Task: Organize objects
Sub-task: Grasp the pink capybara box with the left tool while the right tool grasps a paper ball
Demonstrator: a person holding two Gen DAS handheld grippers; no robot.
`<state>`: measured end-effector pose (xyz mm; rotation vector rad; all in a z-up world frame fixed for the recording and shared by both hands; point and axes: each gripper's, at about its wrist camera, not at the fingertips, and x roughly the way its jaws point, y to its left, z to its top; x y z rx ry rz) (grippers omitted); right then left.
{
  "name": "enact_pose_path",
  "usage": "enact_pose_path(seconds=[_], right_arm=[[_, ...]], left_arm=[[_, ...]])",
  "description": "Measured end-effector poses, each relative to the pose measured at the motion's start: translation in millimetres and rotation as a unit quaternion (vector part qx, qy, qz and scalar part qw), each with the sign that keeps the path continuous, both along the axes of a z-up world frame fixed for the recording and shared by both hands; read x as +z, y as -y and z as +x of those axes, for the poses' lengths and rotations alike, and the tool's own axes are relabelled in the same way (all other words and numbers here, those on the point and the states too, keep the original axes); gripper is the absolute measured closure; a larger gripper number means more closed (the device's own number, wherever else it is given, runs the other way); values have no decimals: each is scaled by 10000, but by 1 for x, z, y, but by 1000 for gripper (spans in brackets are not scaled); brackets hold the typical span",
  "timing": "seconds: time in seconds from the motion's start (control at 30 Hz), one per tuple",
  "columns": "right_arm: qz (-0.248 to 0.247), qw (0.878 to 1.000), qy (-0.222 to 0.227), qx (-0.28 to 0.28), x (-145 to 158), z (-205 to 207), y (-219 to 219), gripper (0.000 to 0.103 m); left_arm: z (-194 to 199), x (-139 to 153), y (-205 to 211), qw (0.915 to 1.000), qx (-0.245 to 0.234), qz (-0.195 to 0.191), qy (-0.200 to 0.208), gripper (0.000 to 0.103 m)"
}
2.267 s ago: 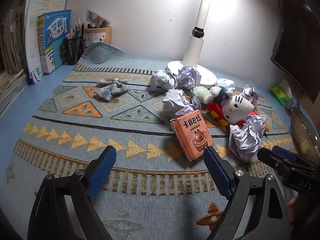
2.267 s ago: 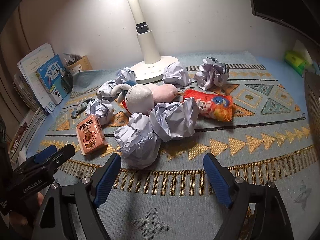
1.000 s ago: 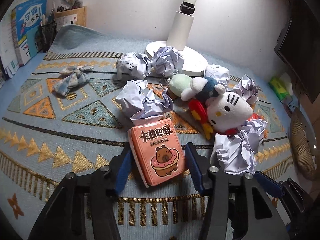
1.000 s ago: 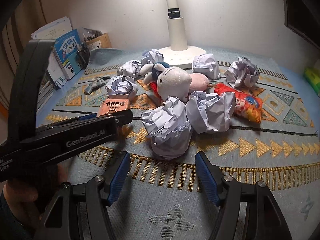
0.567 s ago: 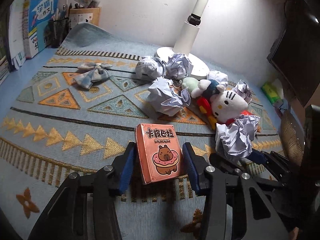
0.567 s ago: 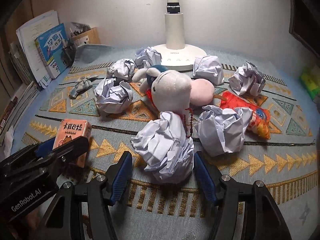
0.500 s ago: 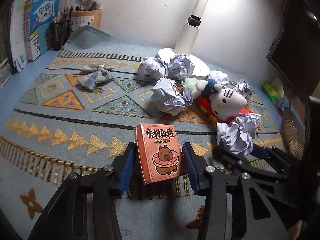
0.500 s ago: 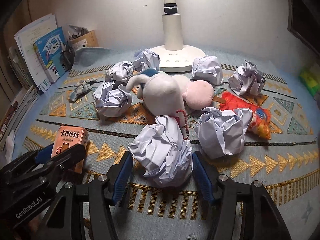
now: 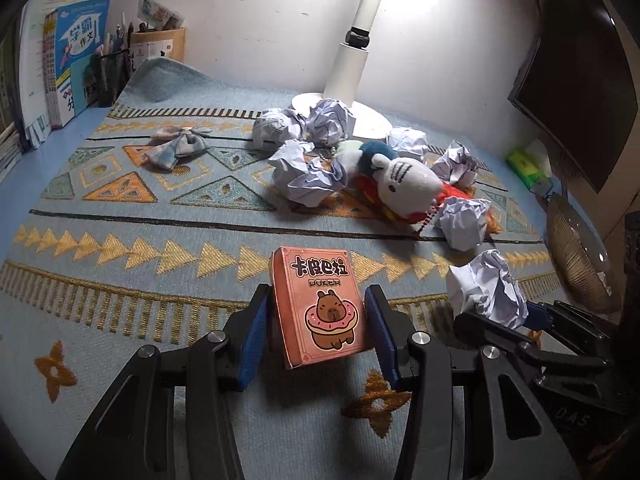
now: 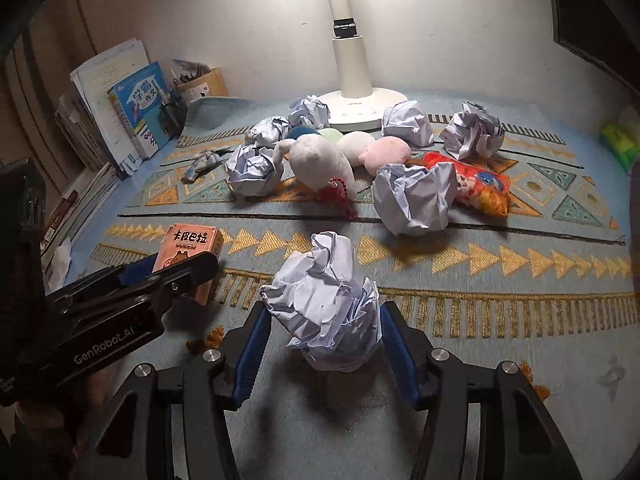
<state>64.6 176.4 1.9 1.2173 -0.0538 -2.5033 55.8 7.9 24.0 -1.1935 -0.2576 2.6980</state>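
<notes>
L claw [image 9: 316, 328] holds card box [image 9: 318, 306]; R claw [image 10: 320, 336] closing on paper ball [image 10: 326, 304]. Rest undone: more balls, plush [image 10: 320, 164], snack bag [image 10: 478, 186] strewn on table.

the right tongs [image 10: 320, 332] are closing on a crumpled paper ball [image 10: 326, 304] held between their blue pads, above the patterned rug [image 10: 500, 296]. at left, the left tongs [image 10: 168, 276] hold a pink card box [image 10: 188, 248].

Lamp [image 9: 352, 56] glare on back wall – dim foreground, dark fisheye corners, mild blur.
</notes>
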Motion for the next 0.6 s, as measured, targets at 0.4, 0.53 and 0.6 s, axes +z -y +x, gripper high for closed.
enact_pose_path(seconds=[0.4,0.53,0.6], right_arm=[[-181,9998,50,-72,-8,0,-3,31],[-156,9998,-26,-128,-7,1,-4,48],[-153,9997,-109,-154,-4,3,-5,53]], left_arm=[[4,-4,-15,9991,-114,-392,-128,59],[3,-4,-16,9990,-101,-427,-122,59],[4,-4,-17,9987,-79,-485,-136,59]])
